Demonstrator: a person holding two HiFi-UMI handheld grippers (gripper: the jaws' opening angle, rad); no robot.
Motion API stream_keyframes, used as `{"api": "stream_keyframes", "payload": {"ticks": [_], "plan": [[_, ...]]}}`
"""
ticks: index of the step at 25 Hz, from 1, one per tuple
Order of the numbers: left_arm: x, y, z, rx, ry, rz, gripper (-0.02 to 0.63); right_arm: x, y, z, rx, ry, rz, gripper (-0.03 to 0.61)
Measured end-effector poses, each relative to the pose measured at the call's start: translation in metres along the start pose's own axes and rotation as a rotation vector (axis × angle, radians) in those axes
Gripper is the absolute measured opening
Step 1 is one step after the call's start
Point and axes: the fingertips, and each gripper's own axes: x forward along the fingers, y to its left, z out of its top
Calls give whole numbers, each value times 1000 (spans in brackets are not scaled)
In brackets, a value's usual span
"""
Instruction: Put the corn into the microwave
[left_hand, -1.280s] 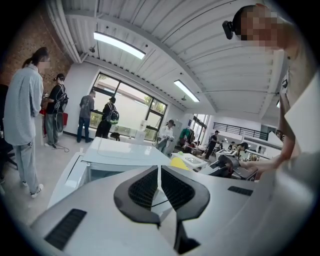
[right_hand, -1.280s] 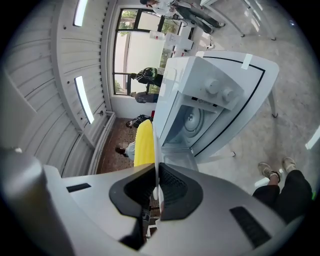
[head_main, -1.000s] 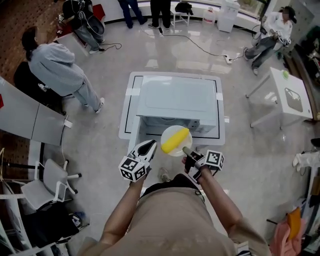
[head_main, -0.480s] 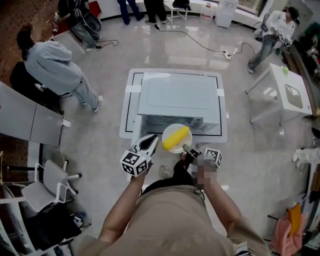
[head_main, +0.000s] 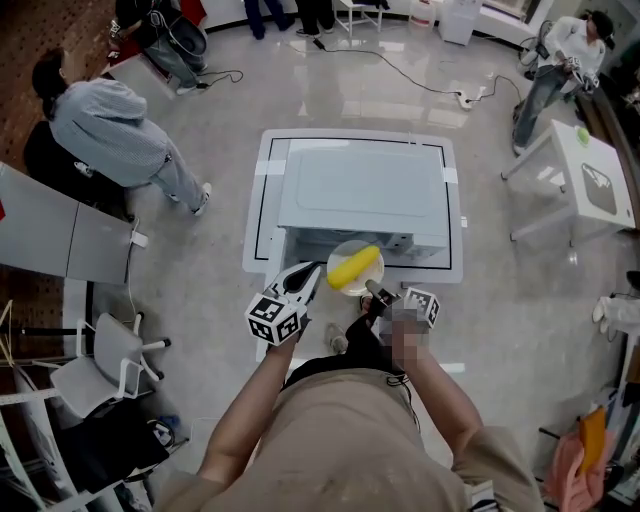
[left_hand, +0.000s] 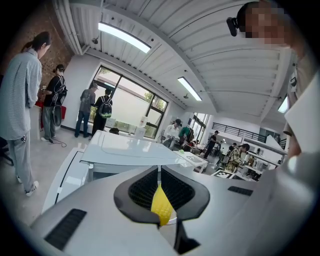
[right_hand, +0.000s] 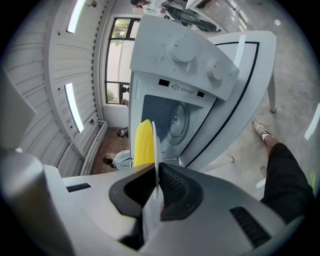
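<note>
Corn (head_main: 356, 266) lies on plate (head_main: 344, 289) pinched by right gripper (head_main: 371, 289) before microwave (head_main: 360, 195); left gripper (head_main: 311, 271) jaws pressed together.

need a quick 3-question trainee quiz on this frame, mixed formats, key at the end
1. Fill in: the microwave stands on a white ___.
2. True or false: the corn is already inside the microwave.
3. The right hand-held gripper is shut on: A the corn; B the rim of the plate; C a microwave knob.

Key: 1 table. 2 false: the corn lies on the plate, held in front of the microwave. 3 B.
</note>
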Motion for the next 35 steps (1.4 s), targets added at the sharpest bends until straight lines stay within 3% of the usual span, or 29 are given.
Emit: {"api": "stream_keyframes", "payload": {"ticks": [16, 35], "plan": [[35, 14, -40, 25, 104, 59, 9, 66, -54, 40, 10, -77, 1, 17], [52, 19, -52, 12, 145, 62, 9, 112, -97, 75, 91, -154, -10, 17]]}}
